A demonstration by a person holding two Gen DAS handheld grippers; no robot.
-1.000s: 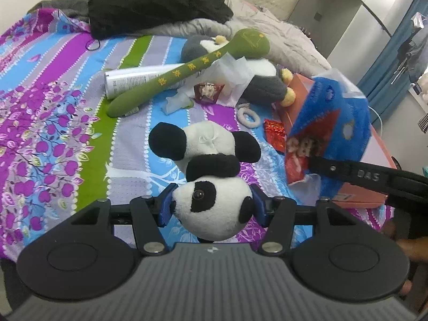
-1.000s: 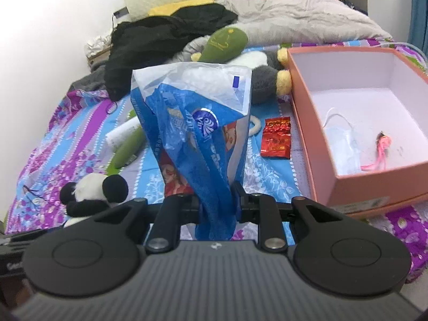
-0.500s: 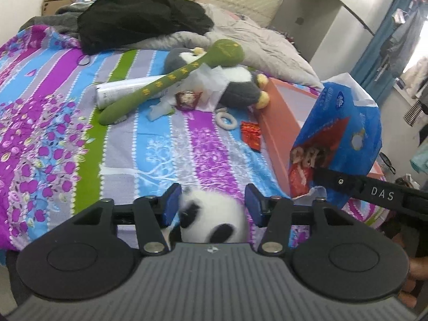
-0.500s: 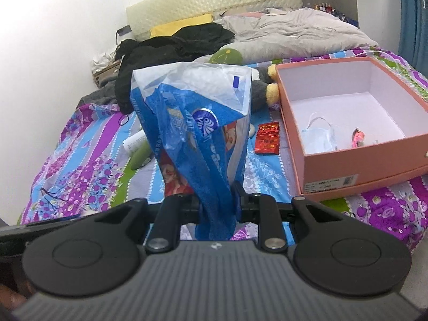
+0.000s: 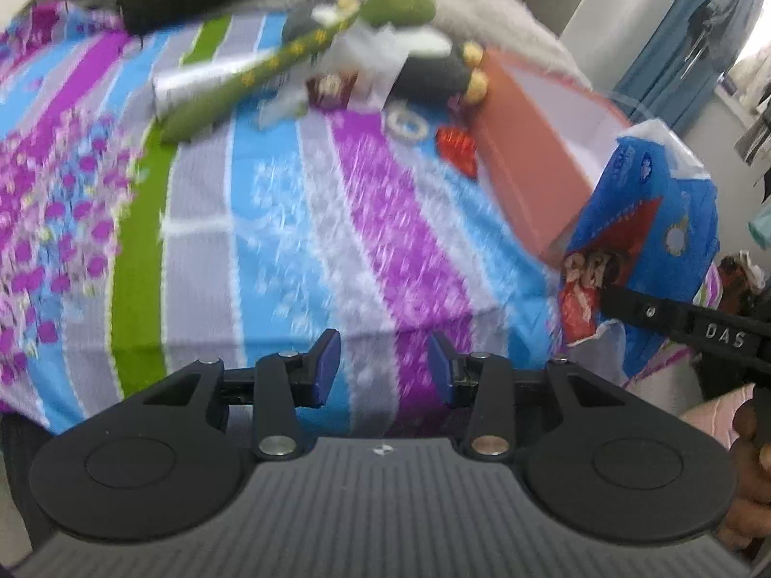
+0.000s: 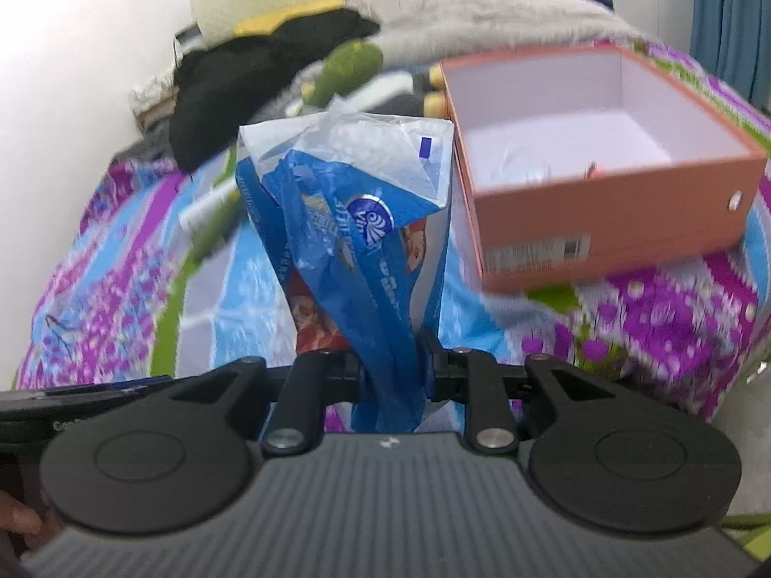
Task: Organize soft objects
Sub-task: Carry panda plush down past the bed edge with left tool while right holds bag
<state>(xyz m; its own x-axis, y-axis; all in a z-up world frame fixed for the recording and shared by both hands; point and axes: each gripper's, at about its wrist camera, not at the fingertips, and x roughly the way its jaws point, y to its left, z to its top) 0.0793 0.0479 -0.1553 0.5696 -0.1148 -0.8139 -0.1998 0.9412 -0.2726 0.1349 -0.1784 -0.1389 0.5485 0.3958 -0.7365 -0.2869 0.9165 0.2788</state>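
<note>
My left gripper point(image 5: 380, 366) is open and empty above the near edge of the bed; the panda plush is out of view. My right gripper point(image 6: 392, 375) is shut on a blue and white plastic bag point(image 6: 356, 226), held upright over the bed; the bag also shows in the left wrist view point(image 5: 641, 231) at the right. A long green plush point(image 5: 289, 53) and a grey penguin-like plush point(image 5: 433, 62) lie at the far side of the striped bedspread point(image 5: 289, 221). Both views are blurred.
An open orange box point(image 6: 602, 168) with small items inside sits on the bed's right side, also in the left wrist view point(image 5: 525, 159). A red packet point(image 5: 455, 149), a white ring point(image 5: 407, 123), black clothing point(image 6: 250, 82) and a grey blanket point(image 6: 482, 5) lie further back.
The panda plush that was between my left fingers is gone from view and the left gripper has opened. Both cameras have moved, blurring the view. The right gripper still holds the bag.
</note>
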